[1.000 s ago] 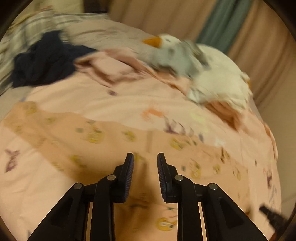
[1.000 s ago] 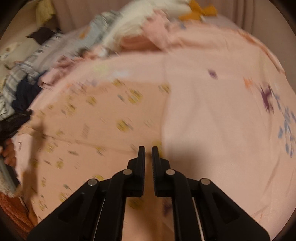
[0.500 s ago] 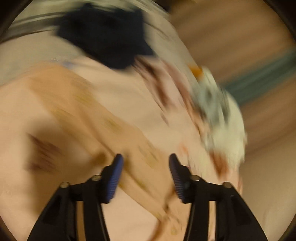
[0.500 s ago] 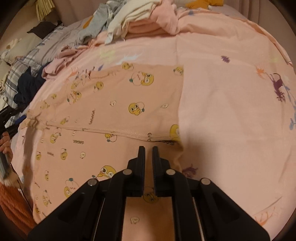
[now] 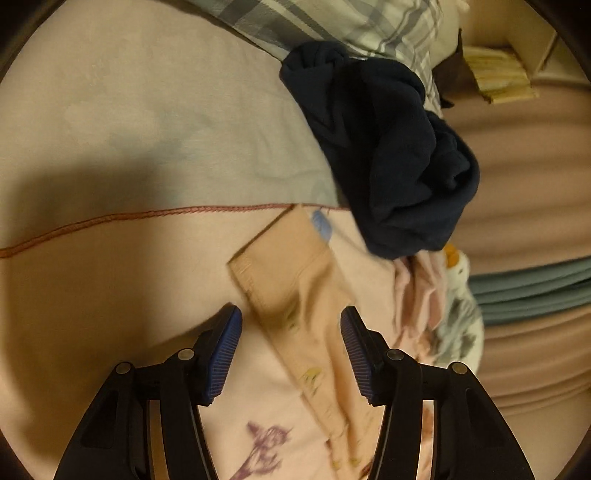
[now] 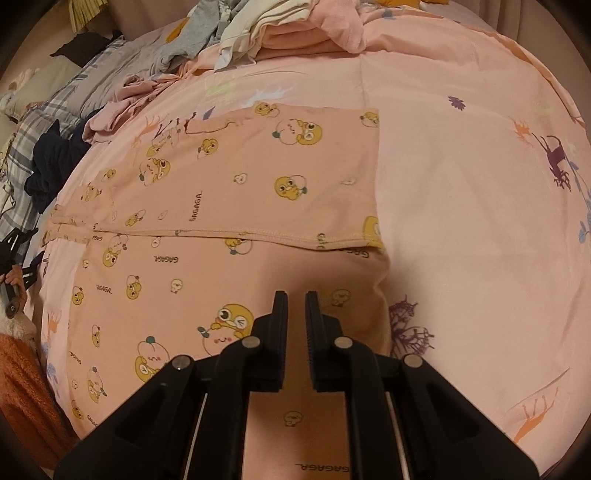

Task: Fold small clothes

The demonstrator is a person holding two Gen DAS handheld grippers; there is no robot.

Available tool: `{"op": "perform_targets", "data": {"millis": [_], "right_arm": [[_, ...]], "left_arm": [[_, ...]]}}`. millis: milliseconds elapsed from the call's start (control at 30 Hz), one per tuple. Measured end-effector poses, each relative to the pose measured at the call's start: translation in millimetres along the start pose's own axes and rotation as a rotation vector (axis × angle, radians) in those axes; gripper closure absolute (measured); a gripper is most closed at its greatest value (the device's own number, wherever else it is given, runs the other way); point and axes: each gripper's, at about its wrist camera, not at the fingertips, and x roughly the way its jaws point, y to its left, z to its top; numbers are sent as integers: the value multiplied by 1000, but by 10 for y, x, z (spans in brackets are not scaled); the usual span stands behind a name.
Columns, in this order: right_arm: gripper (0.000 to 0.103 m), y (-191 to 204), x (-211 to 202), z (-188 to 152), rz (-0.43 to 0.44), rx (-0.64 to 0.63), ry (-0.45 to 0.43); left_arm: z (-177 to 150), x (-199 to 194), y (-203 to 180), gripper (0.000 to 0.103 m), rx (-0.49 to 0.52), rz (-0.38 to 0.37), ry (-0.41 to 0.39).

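1. Left wrist view: left gripper (image 5: 291, 354), jaws just opened and gaping empty, is straddling the sleeve (image 5: 291, 284) for pickup.
2. Right gripper (image 6: 295, 325), nearly closed and empty, is hovering over the pink shirt (image 6: 229, 206) lying half-folded on the bedsheet (image 6: 480, 221).

The left wrist view looks along its gripper (image 5: 291, 354) steeply down and close onto the left edge of the bed (image 5: 110, 129), with the sleeve end of the peach printed garment (image 5: 295, 280) just ahead. The right wrist view sits higher over the bed, facing down and across the same garment (image 6: 229, 177) towards the clothes pile (image 6: 280, 26). Both views share the garment, the dark navy bundle (image 5: 388, 147) and the plaid pillow (image 5: 332, 22); the right view catches the left gripper (image 6: 14, 251) at its left border.
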Motion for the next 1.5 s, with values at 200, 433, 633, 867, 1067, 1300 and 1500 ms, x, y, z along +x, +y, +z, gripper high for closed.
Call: {"op": "perform_targets", "data": {"millis": [200,433,633,867,1067,1300,1500], "right_arm": [[92,48,-106,2,-24,-28,-26],[92,-69,-262,-32,-46,-23,-60],[92,-161,-369,-187,26,24,-91],[92,-287,-446,-210,64,48,-118],[92,-475,-437,-68,72,92,-136],[91,-510,-408,52,141,109,-130],[52,-335,-112,386,338,169,-85]], "left_arm": [[62,249,-211,98,82,130,-28],[-412,-70,-1086,99,368,55,-96],[-1331,-91,-2277,99,602,-168,30],[-3069,666,-2913,99,799,-166,317],[-4170,1101,-2859,86,950,-2,526],[-3960,583,-2870,51,1099,-23,508],[-3181,160,-2195,45,1114,149,276]]}}
